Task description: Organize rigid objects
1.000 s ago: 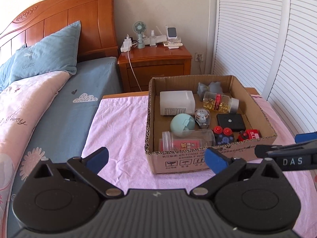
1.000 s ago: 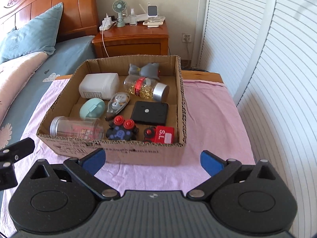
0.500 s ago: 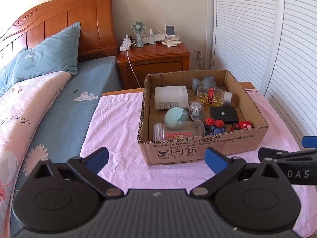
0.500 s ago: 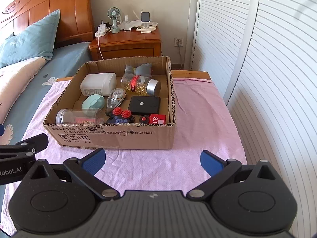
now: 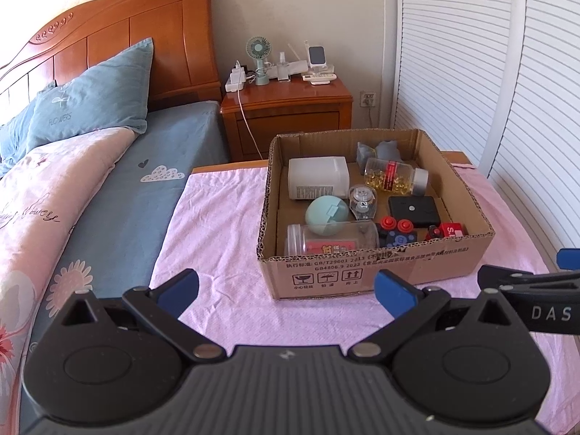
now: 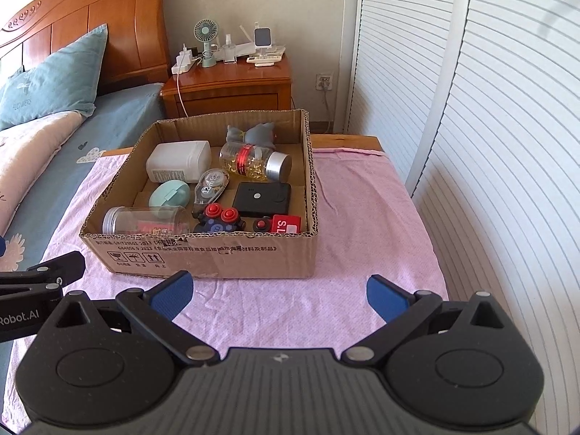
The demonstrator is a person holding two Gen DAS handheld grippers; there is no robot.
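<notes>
Both pairs of jaws are standing wide apart with nothing between them: the left gripper [image 5: 286, 288] and the right gripper [image 6: 279, 291] are hovering over the pink cloth [image 6: 275, 304] that is covering the counter, just short of the cardboard box [image 6: 217, 257]. Lying inside the box are a white bottle [image 6: 179, 159], a capsule bottle [image 6: 253, 163] with a silver cap, a grey plush toy [image 6: 250, 134] at the far wall, a mint egg-shaped case [image 6: 168, 194], a correction tape dispenser [image 6: 212, 185], a black square case [image 6: 262, 199], a clear jar [image 6: 145, 221] on its side, a dark toy with 2 red buttons [image 6: 219, 219] and a red block [image 6: 286, 224]. Beyond the box a wooden nightstand [image 5: 286, 112] is carrying a small fan [image 5: 258, 54], with the bed [image 5: 90, 181] at the left.
</notes>
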